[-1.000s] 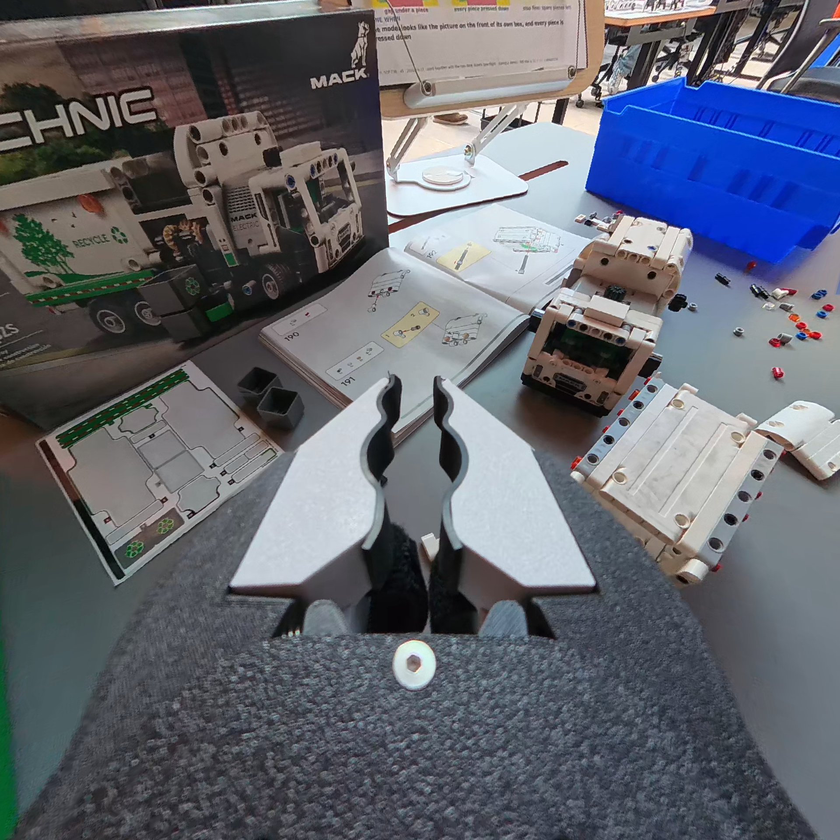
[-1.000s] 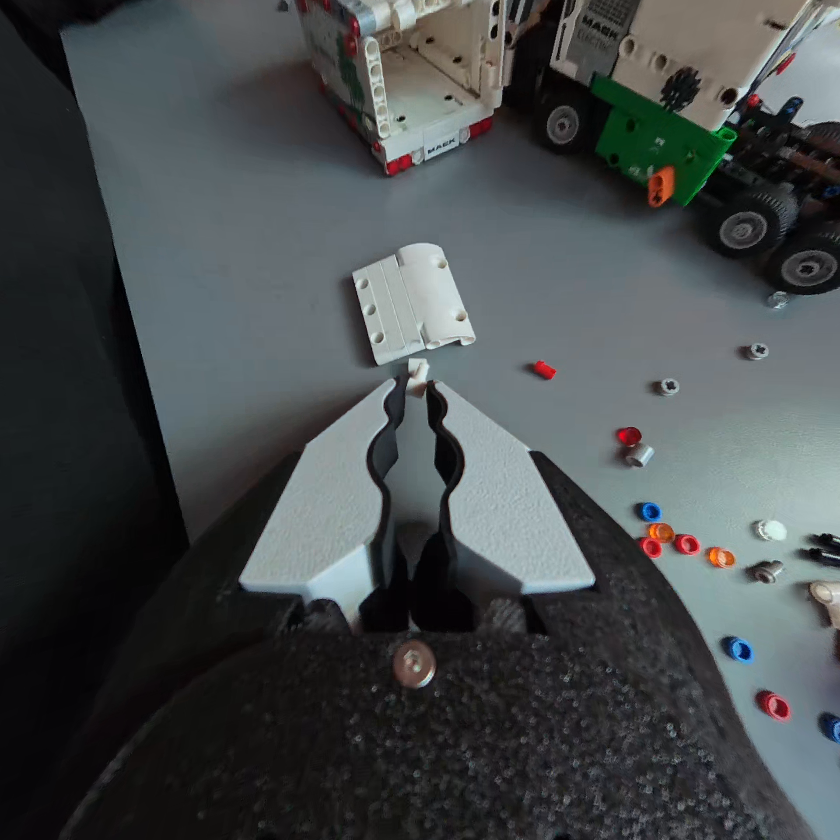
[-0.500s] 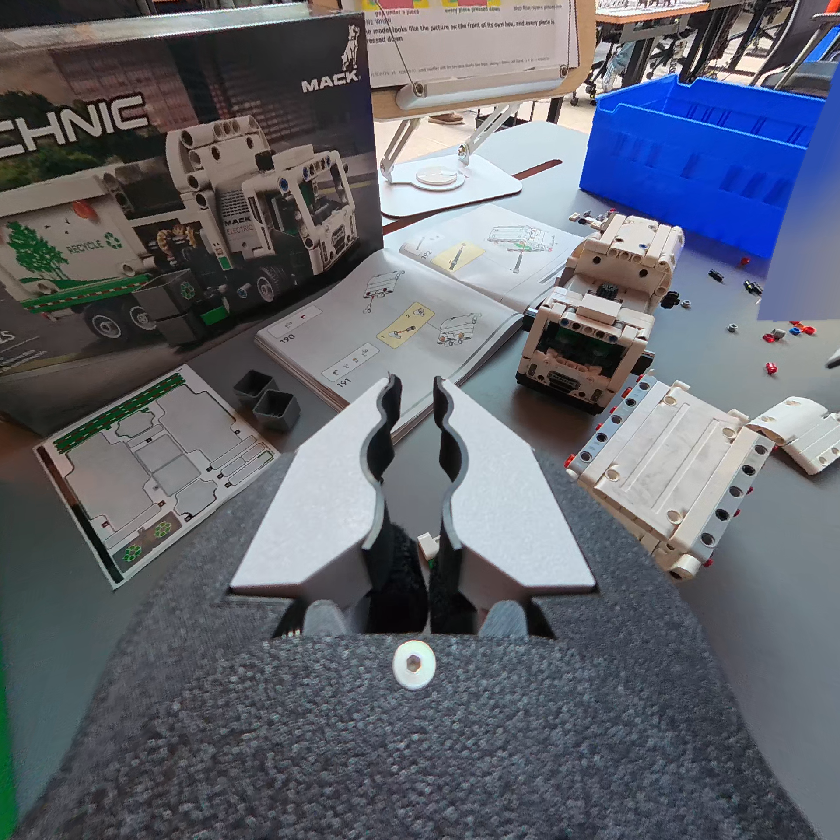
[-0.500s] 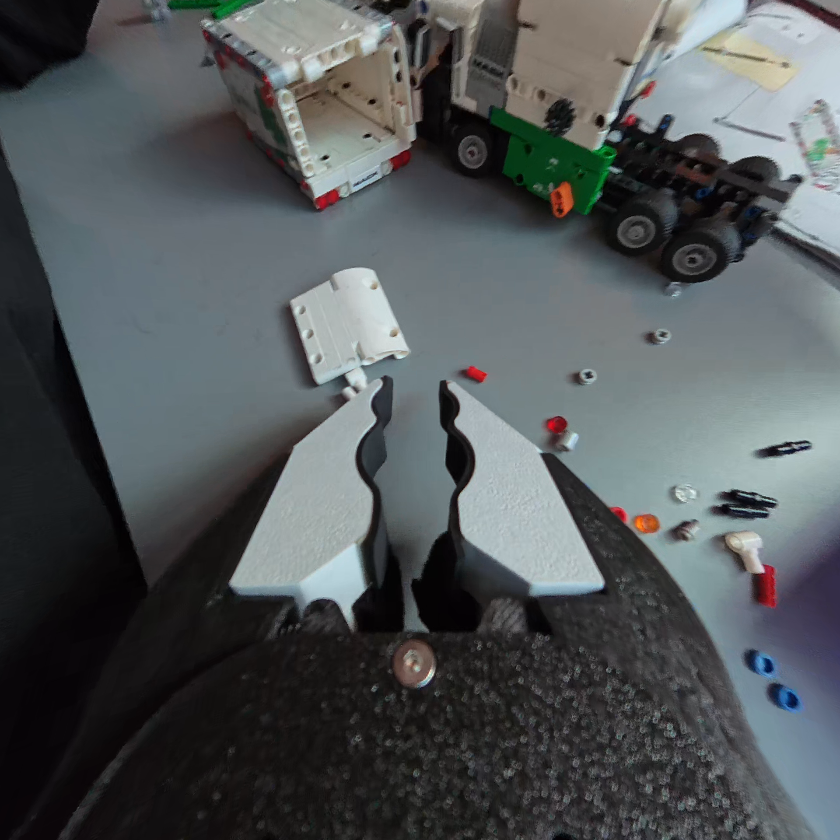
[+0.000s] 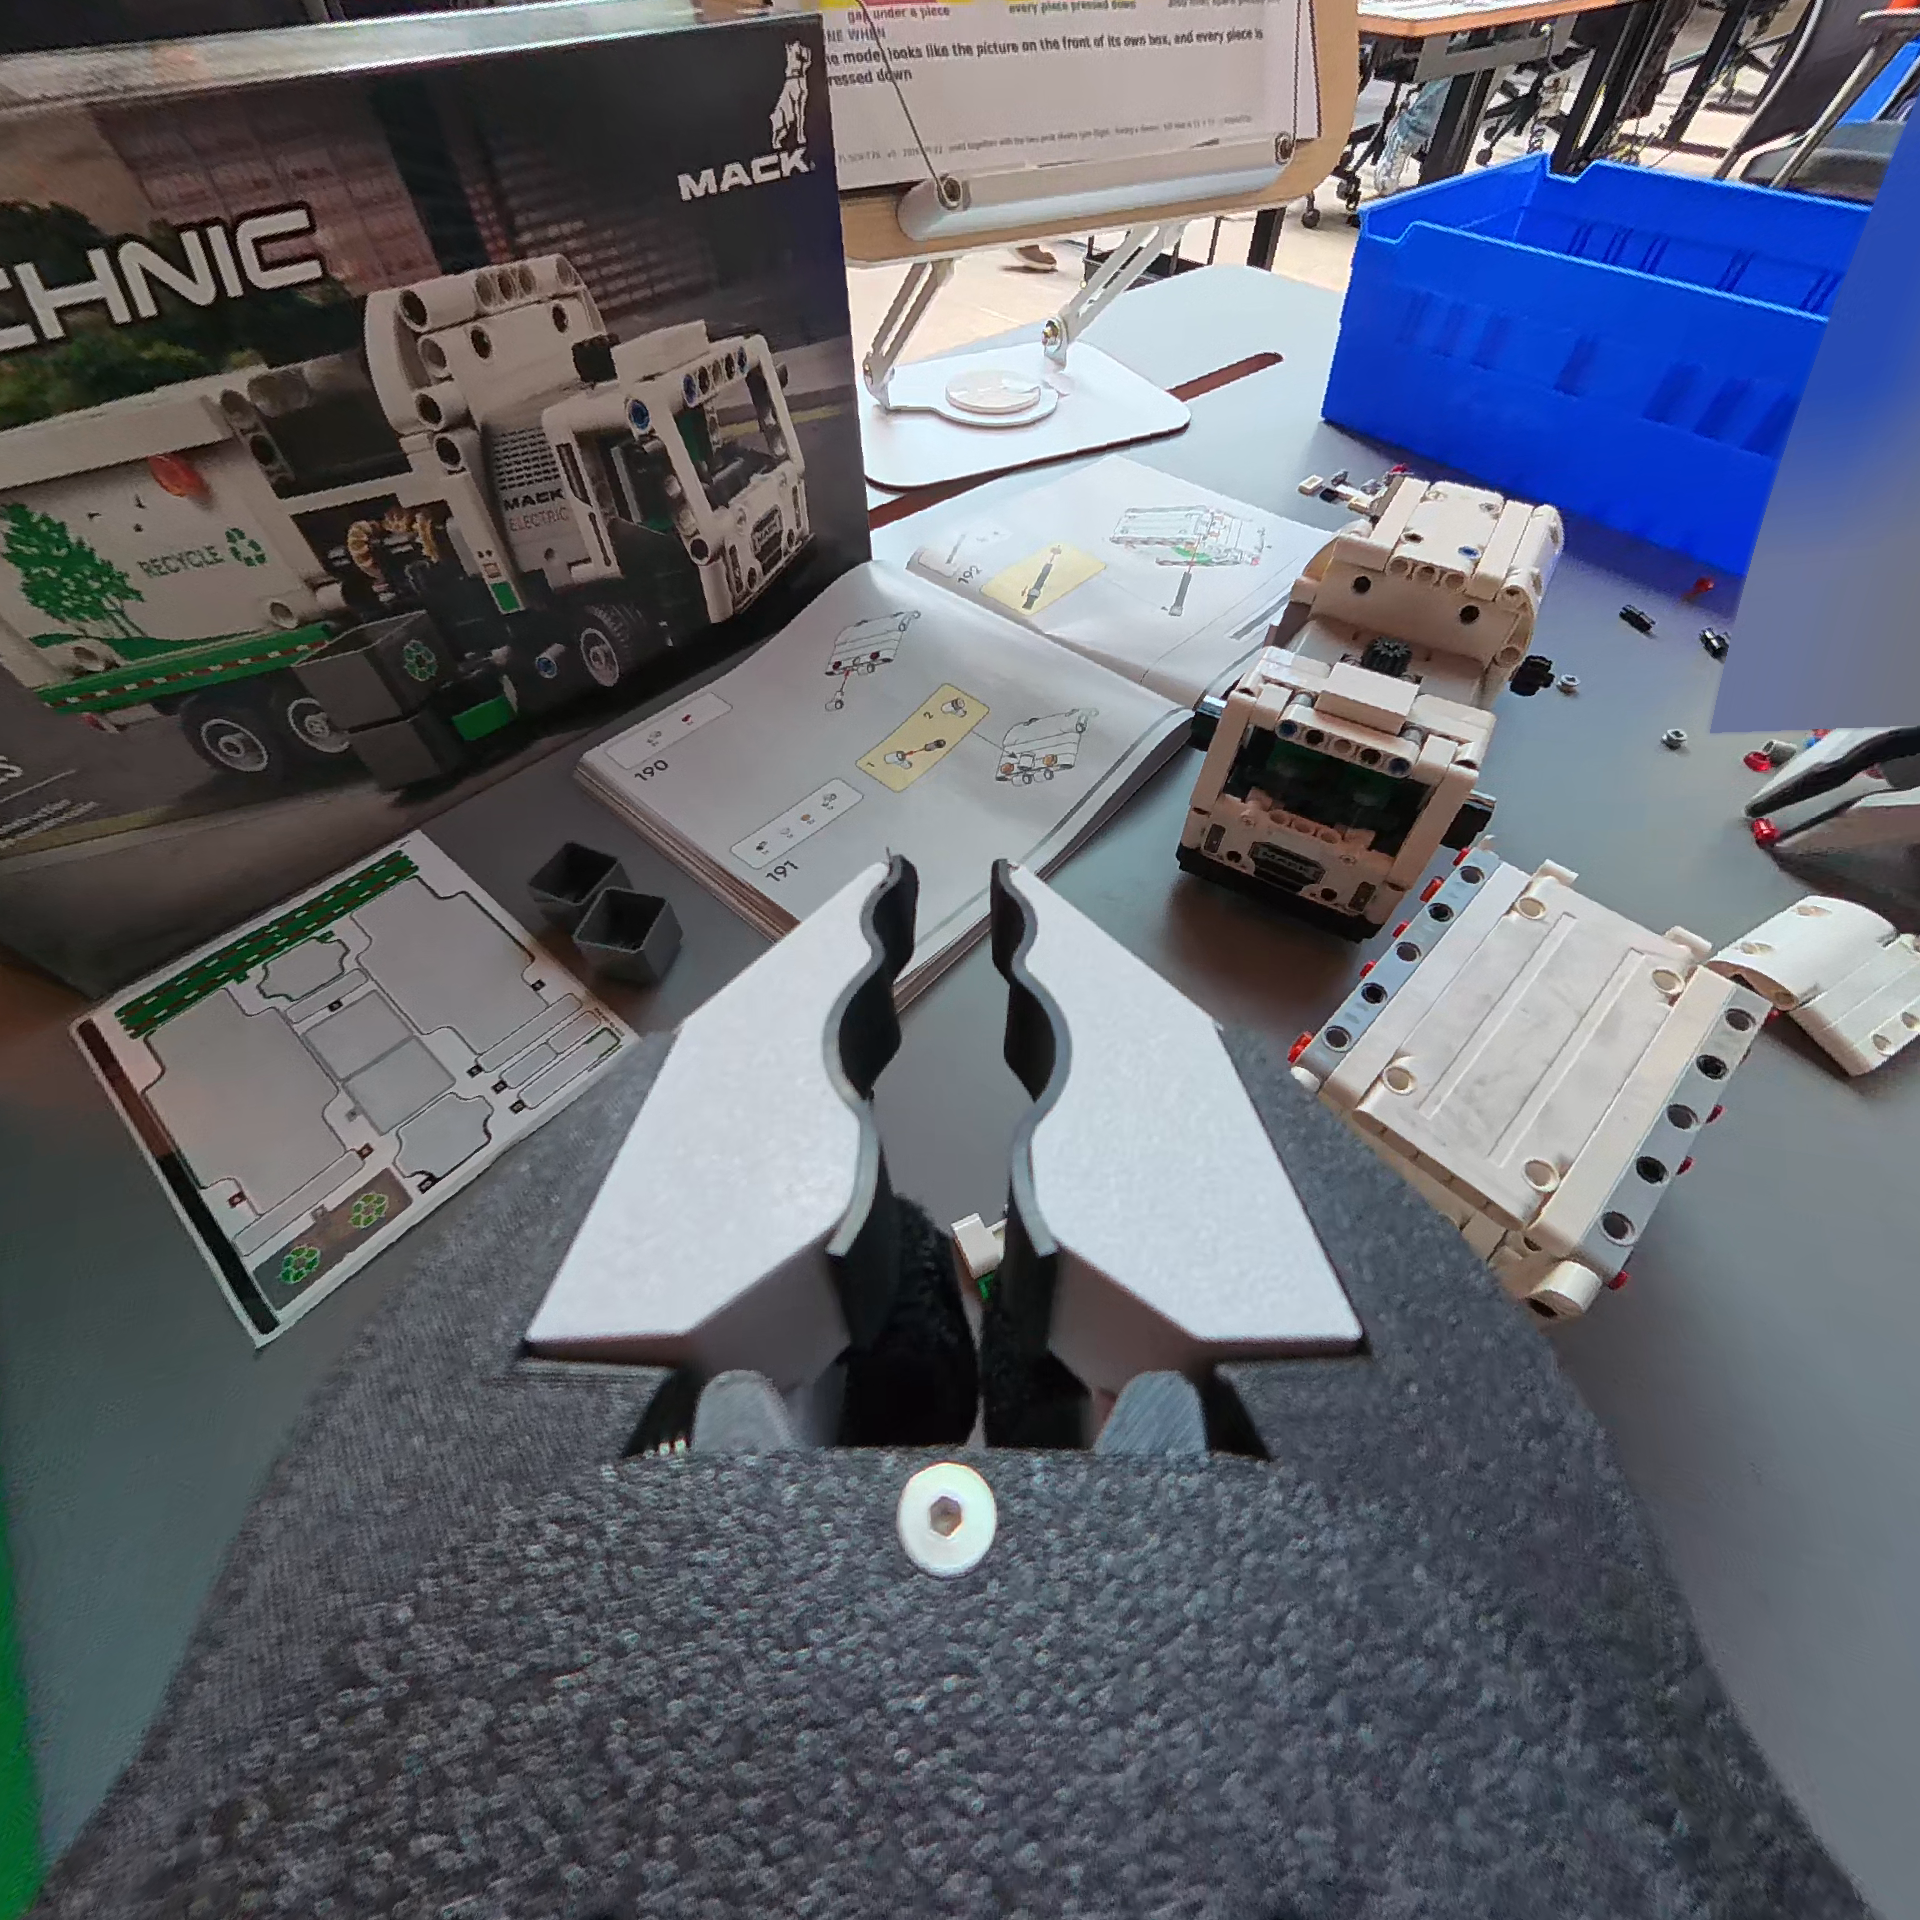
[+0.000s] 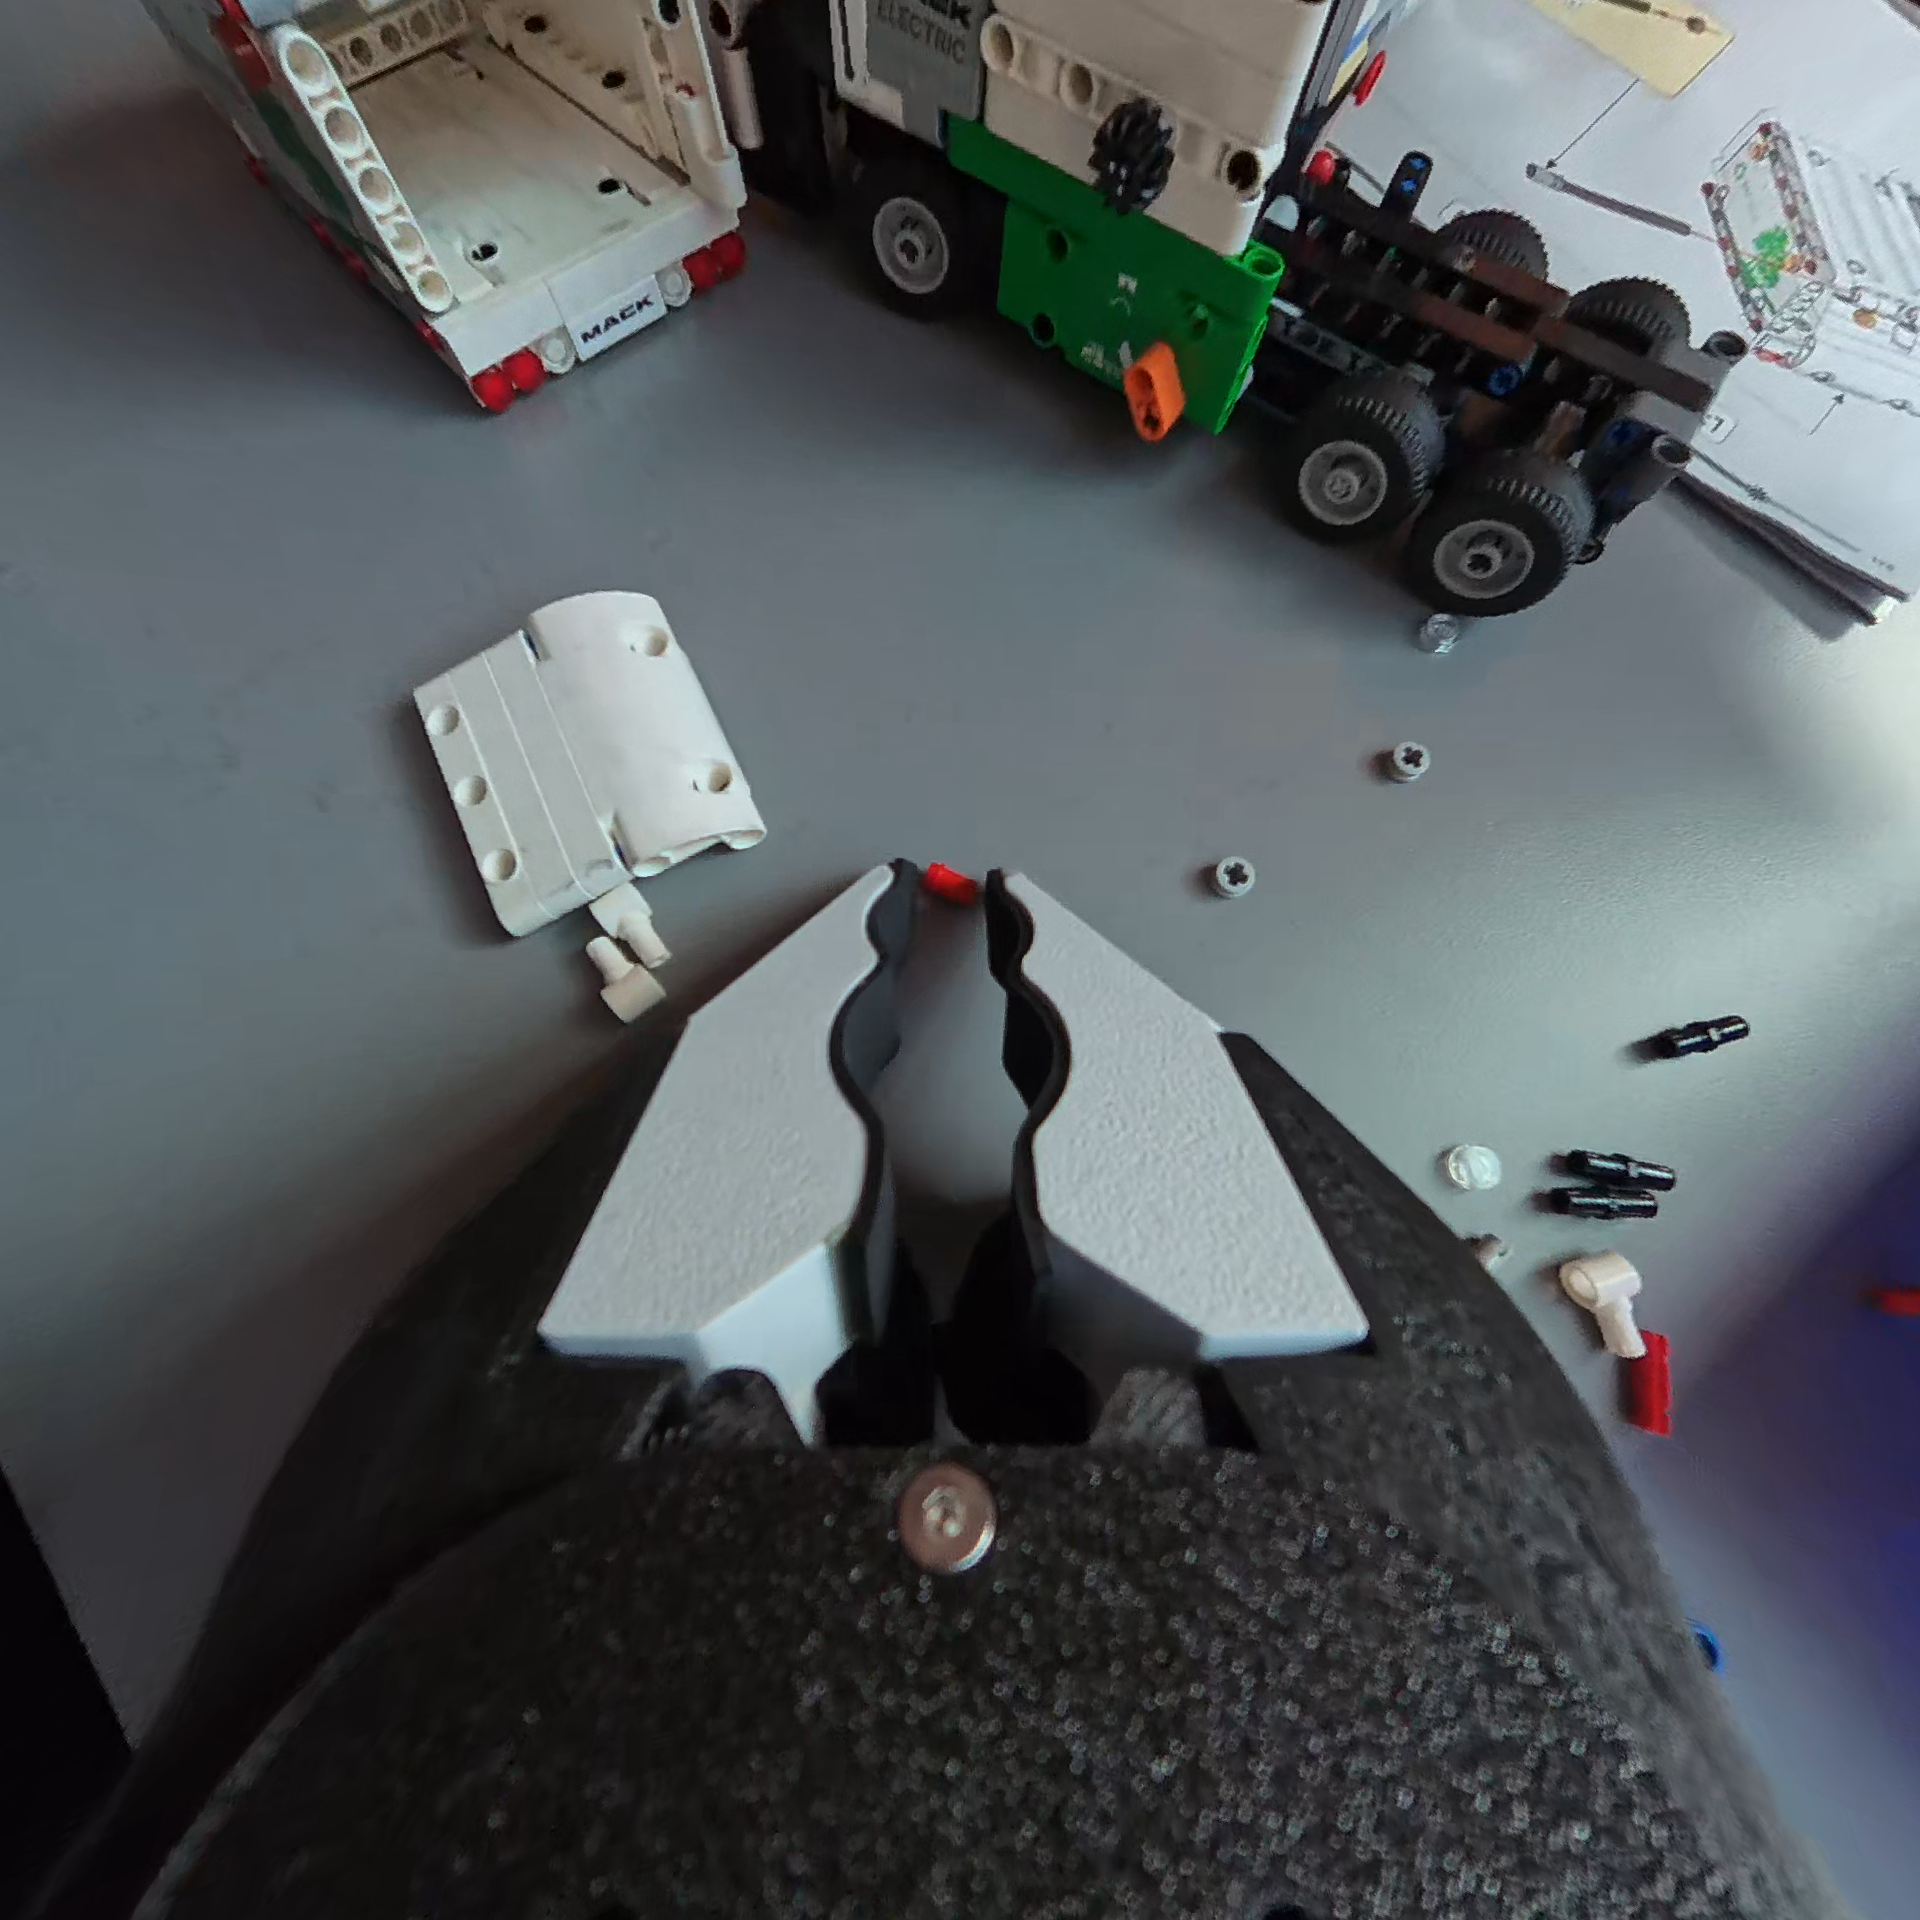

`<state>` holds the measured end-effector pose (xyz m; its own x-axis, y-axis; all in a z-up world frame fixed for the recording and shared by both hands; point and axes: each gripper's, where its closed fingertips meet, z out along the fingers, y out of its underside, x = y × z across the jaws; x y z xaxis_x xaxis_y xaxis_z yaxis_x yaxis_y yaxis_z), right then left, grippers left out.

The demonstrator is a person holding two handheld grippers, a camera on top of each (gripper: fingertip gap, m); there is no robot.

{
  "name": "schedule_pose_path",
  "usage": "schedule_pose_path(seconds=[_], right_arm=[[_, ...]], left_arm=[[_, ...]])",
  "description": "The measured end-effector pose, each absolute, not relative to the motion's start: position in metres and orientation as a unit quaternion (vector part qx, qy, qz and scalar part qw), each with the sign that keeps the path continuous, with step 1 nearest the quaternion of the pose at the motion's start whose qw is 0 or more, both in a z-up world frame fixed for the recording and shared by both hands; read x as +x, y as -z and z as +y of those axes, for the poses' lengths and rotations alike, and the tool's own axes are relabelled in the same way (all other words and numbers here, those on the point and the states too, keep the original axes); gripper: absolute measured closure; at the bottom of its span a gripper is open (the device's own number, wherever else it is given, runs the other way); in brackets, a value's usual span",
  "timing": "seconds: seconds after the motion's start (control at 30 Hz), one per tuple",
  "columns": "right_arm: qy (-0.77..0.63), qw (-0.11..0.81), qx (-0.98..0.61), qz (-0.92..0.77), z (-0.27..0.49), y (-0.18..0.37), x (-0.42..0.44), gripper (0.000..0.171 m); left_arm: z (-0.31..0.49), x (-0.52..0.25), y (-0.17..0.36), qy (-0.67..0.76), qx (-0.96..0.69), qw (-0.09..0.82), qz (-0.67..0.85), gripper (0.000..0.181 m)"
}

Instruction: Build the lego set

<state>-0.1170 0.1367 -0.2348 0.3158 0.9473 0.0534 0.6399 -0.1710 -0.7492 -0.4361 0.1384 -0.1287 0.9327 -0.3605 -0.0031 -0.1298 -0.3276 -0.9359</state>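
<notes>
Just ahead of the right tool (image 6: 943, 883) a small red pin (image 6: 948, 881) lies on the grey counter (image 6: 935, 623), framed by tips spread slightly apart — picking it up looks like the step in hand; next, lower and close squarely. Left of it sits a white curved panel (image 6: 587, 753); beyond, the part-built truck (image 6: 1195, 239). The left tool (image 5: 943, 883) hovers, narrowly parted and empty, before the open instruction booklet (image 5: 935, 707).
</notes>
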Motion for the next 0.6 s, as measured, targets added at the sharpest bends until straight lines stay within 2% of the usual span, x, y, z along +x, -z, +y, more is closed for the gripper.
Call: schedule_pose_path(seconds=[0.2,0.33,0.6], right_arm=[[-0.225,0.351,-0.729,-0.543,0.133,0.232,-0.116,0.162],[-0.308,0.310,-0.693,-0.573,0.092,0.222,-0.111,0.162],[-0.285,0.294,-0.692,-0.594,0.073,0.235,-0.098,0.162]], left_arm=[[0.138,-0.436,0.128,0.105,-0.807,0.561,0.152,0.169],[0.138,-0.436,0.128,0.104,-0.807,0.561,0.151,0.169],[0.138,-0.434,0.128,0.105,-0.807,0.560,0.154,0.169]])
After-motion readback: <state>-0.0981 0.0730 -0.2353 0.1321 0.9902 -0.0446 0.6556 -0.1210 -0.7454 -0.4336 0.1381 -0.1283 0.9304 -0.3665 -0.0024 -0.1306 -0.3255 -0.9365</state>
